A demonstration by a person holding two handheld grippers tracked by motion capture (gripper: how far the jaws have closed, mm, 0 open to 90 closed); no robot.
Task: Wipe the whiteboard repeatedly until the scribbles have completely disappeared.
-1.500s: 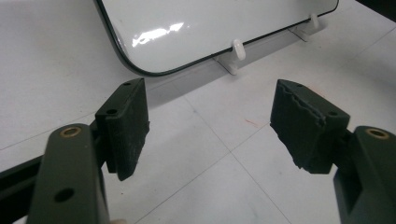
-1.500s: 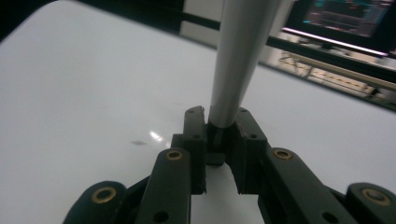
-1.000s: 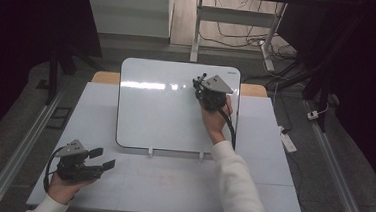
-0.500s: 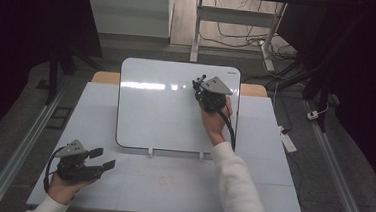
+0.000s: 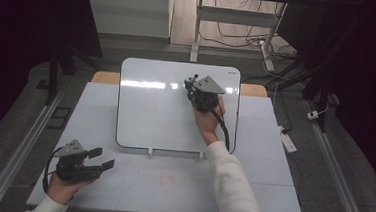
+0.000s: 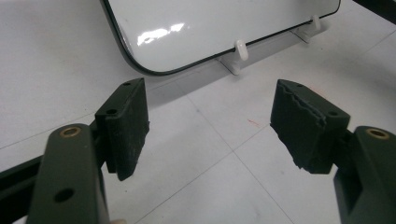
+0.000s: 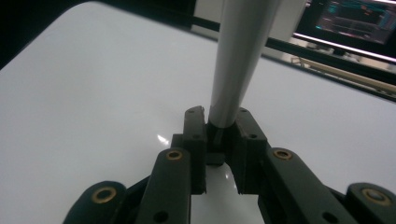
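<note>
So the left tool sat idle over the pale worktop, jaws apart and empty. Farther back, the right tool was clamped on a slim grey-white marker against the glossy white propped-up whiteboard. Push too hard and that board could've slid off its clips.

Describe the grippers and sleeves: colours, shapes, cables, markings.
Both the left gripper and right gripper are black with two blocky jaws, brass-coloured pivot pins and ribbed pads. Each carries a grey three-cornered plate and trails a black cable. The sleeves are white.
</note>
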